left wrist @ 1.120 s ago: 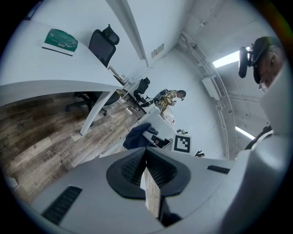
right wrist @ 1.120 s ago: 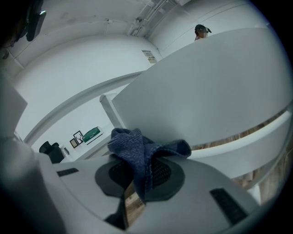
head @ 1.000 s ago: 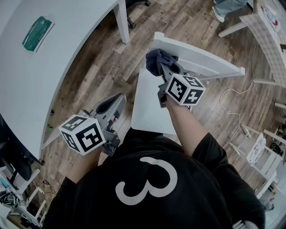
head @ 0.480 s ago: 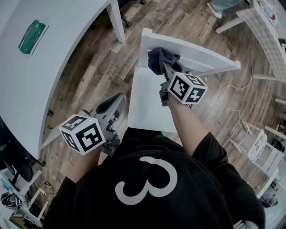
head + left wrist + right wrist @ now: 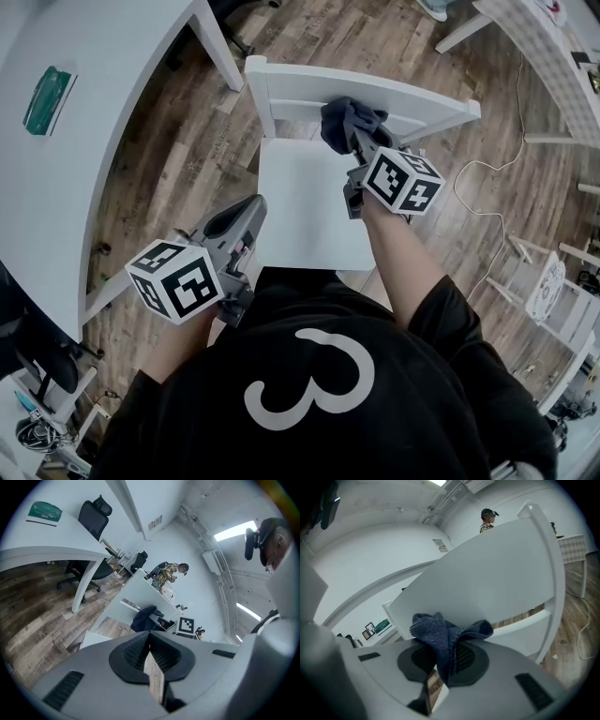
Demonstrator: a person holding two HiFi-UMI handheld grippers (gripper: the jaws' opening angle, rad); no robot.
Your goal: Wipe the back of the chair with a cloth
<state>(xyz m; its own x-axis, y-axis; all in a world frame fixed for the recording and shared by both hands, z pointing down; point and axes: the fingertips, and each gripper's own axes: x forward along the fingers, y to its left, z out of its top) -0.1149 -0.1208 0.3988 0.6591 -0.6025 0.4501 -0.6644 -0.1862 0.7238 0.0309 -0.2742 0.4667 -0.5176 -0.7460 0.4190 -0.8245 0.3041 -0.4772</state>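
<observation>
As the right hand-held gripper (image 5: 361, 142), clamping the blue cloth (image 5: 341, 118), is sliding toward three o'clock along the chair back (image 5: 281, 79), wiping is advancing.

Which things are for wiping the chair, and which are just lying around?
For the job: blue cloth, pinched in the right gripper; white chair, the cloth at its backrest.
Just lying about: green packet on the white table; cable on the floor; left gripper, shut on nothing.

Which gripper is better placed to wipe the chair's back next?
Right. The right gripper is shut on the dark blue cloth at the white chair backrest; the left gripper is shut, empty, beside the seat.
</observation>
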